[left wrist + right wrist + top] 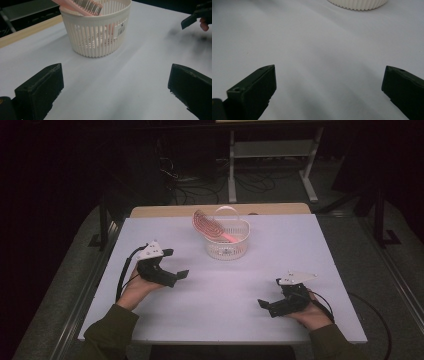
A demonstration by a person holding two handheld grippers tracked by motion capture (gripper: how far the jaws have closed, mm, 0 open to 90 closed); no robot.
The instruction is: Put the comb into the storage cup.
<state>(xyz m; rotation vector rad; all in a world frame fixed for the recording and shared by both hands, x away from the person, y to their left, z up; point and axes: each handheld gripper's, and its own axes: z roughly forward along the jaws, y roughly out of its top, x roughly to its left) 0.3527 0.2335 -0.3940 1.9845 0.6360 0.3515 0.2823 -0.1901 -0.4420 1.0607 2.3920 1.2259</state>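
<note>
Left gripper (pixel 176 264) at centre-left of the frame, jaws spread wide, nothing held, well in from the table (pixel 300 240) edge. White slatted basket (pixel 227 245) stands upper centre near the far edge, pink hairbrush (pixel 210 226) leaning out over its rim. Right gripper (pixel 265 306) lower right, released and empty, near the front edge; bare tabletop lies between both grippers and the basket.

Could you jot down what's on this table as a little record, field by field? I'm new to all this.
surface: white table
container: white slatted basket, toward the far middle
in the basket: pink hairbrush, leaning, bristle head sticking out over the rim
left tongs: open, holding nothing, near side, left of the basket
right tongs: open, holding nothing, near the front edge
contact: neither tongs touch the basket
</note>
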